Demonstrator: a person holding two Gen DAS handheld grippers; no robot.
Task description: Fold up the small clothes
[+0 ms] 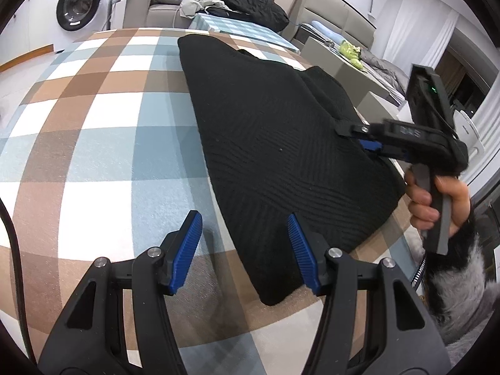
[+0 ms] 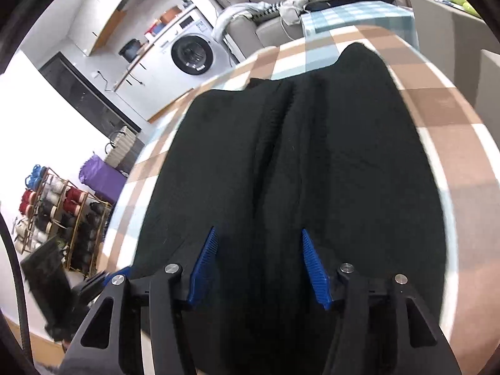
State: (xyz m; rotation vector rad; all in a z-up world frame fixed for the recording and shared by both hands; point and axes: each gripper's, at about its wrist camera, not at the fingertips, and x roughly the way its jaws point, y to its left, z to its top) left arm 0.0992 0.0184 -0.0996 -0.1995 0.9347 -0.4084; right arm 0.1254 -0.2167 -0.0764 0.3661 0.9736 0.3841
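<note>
While the black knitted garment (image 1: 281, 156) lies spread flat on the checked cloth (image 1: 93, 125) that covers the table, both grippers hang over its near end with nothing between their pads. Taking the garment as the landmark: the left gripper (image 1: 245, 234) sits at its near left corner, jaws apart, one blue pad over the bare checks just beside the garment's left edge and the other pad over the knit itself; whether that pad touches the fabric cannot be told. The right gripper (image 2: 257, 256) is above the garment's near middle, jaws apart and empty, a lengthwise ridge in the knit running away from between its fingers. From the left wrist view that same right gripper (image 1: 359, 137) reaches in over the garment's right edge, held by a hand (image 1: 437, 200) just off that edge. Beyond the garment's far end stand a grey sofa (image 1: 150, 9) with a black heap of clothing (image 1: 250, 0) and, further left, a washing machine (image 1: 81, 3).
</note>
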